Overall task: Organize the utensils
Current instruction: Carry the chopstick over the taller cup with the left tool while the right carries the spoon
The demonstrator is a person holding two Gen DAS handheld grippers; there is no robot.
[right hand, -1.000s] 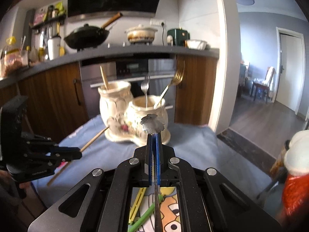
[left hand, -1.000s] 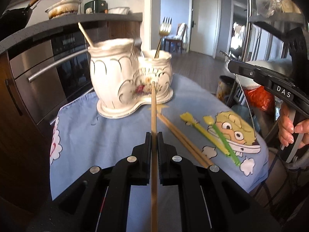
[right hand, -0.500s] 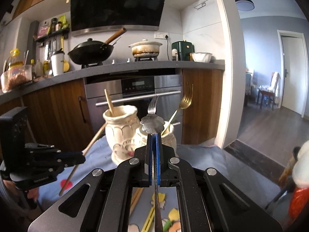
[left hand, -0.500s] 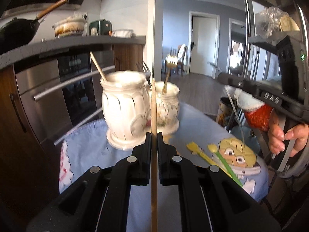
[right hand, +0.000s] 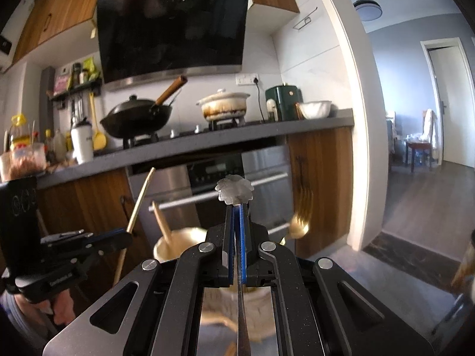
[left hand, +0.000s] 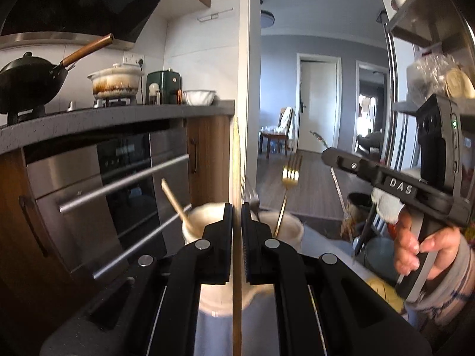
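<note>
2 grippers I steer hover above the blurred ceramic holder (left hand: pixel 285 231): "DAS" reads on the right gripper (right hand: pixel 236 207), clamped on a metal utensil (right hand: pixel 234 191), bowl hidden. My left gripper (left hand: pixel 237 207) pinches 1 chopstick (left hand: pixel 236 154).

On the countertop (right hand: pixel 267 130), a black wok (right hand: pixel 136 118) sits left of the stained casserole pot (right hand: pixel 224 106), green appliance (right hand: pixel 282 101) and white bowl (right hand: pixel 315 109) to its right; oven (right hand: pixel 237 184) beneath.

We see a pale wooden chopstick (left hand: pixel 236 160) against black gripper (left hand: pixel 236 207) fingers, a cream ceramic holder (left hand: pixel 289 228) with a gold fork (left hand: pixel 289 175), a silver flower-ended utensil (right hand: pixel 234 191) between blue pads (right hand: pixel 242 237), and a light blue tablecloth (left hand: pixel 264 329).
</note>
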